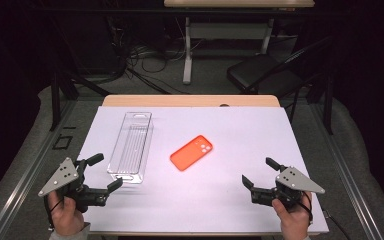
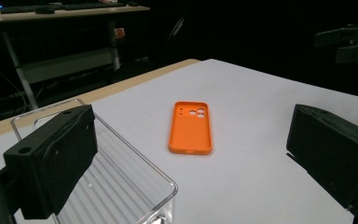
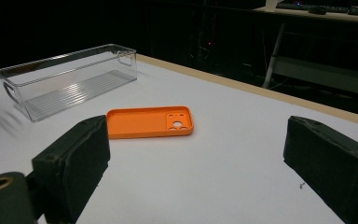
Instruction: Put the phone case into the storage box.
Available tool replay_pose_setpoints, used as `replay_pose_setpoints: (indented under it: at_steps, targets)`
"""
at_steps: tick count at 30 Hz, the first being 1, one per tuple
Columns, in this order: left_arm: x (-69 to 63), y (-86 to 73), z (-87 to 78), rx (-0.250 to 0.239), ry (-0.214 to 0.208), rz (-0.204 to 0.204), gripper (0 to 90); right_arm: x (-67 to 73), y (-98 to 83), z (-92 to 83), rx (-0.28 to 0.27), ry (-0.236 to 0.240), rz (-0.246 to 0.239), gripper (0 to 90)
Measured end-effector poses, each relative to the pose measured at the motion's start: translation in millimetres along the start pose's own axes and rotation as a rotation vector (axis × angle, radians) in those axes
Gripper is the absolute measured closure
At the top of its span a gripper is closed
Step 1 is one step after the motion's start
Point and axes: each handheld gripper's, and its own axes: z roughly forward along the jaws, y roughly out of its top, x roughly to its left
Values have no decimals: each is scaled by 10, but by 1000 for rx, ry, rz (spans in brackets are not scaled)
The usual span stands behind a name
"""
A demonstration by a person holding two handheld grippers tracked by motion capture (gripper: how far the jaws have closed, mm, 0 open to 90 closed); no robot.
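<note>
An orange phone case [image 1: 191, 152] lies flat on the white table, camera holes toward the far right; it also lies ahead of the jaws as the orange phone case [image 2: 191, 127] and the orange phone case [image 3: 150, 122]. A clear plastic bin [image 1: 130, 146] stands empty to its left, long side running away from me. My left gripper [image 1: 105, 172] is open at the near left, beside the bin's near end, nothing between its jaws. My right gripper [image 1: 260, 172] is open at the near right, empty, well apart from the case.
The white sheet [image 1: 240, 125] covers a wooden table whose far edge shows as a tan strip. Beyond it stand a desk frame [image 1: 187, 50], loose cables on the floor and a black chair [image 1: 265, 72]. Dark metal rails run along both sides.
</note>
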Motion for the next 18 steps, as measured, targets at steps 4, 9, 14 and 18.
replay_pose_setpoints:
  at_steps: [4, 9, 14, 18]
  targets:
    - [-1, -10, 3, -2, 0, -16, 17, -12, 5, 14, 11, 10, 11, 59]
    - [-1, -12, 5, 14, 1, -29, 17, -5, 16, 52, 34, 22, 4, 55]
    - [13, 25, 29, 25, -16, -33, 17, -6, 36, 102, 83, 25, 18, 45]
    - [56, 93, 101, 45, -35, -35, 17, -7, 63, 148, 107, 8, 22, 37]
